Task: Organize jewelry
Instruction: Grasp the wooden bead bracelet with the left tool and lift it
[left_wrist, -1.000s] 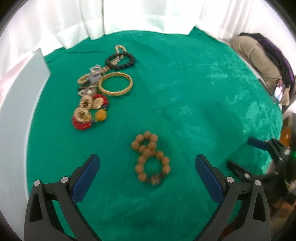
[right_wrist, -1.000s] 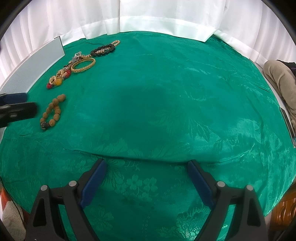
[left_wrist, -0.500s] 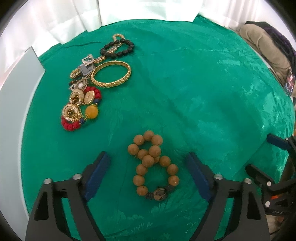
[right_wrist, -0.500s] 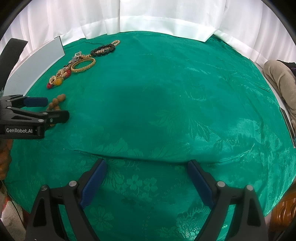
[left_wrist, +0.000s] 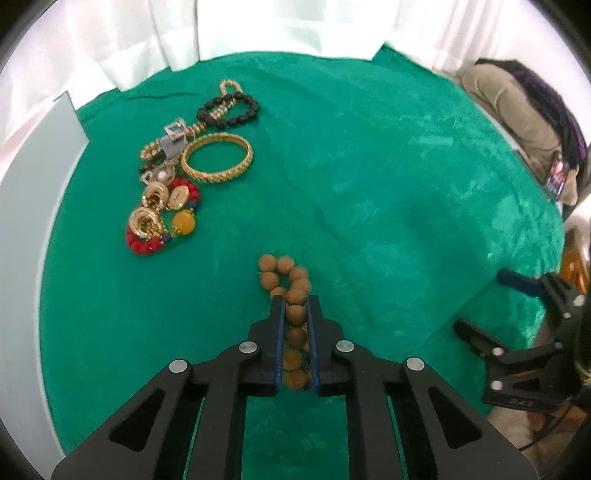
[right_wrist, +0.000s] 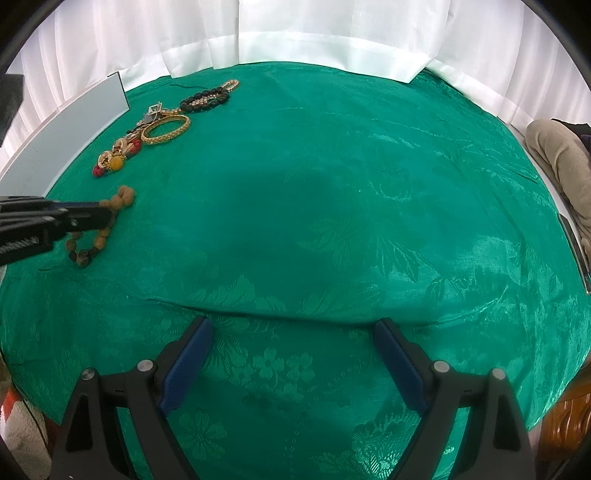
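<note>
Left tool (left_wrist: 295, 314) is clamping the wooden bead bracelet (left_wrist: 291, 295) – jaws have just been closing, beads pinched between the blue pads. Bracelet is lying on the green surface (left_wrist: 369, 184), near-left part of the scene, long axis running near-to-far in line with the left tool's fingers; far loop is sticking out past the tips, near loop is hanging below the pads in the right wrist view.

Jewelry pile (left_wrist: 177, 177) – gold bangle (left_wrist: 218, 162), red beads, black beads – is sitting further off and to the left of the held bracelet, well apart. Likely next: lifting and carrying far-left toward the pile.

Right tool (right_wrist: 291, 369) is hovering wide open over bare cloth, nothing between its jaws, far right of the bracelet. Left hand is the nearer one.
</note>
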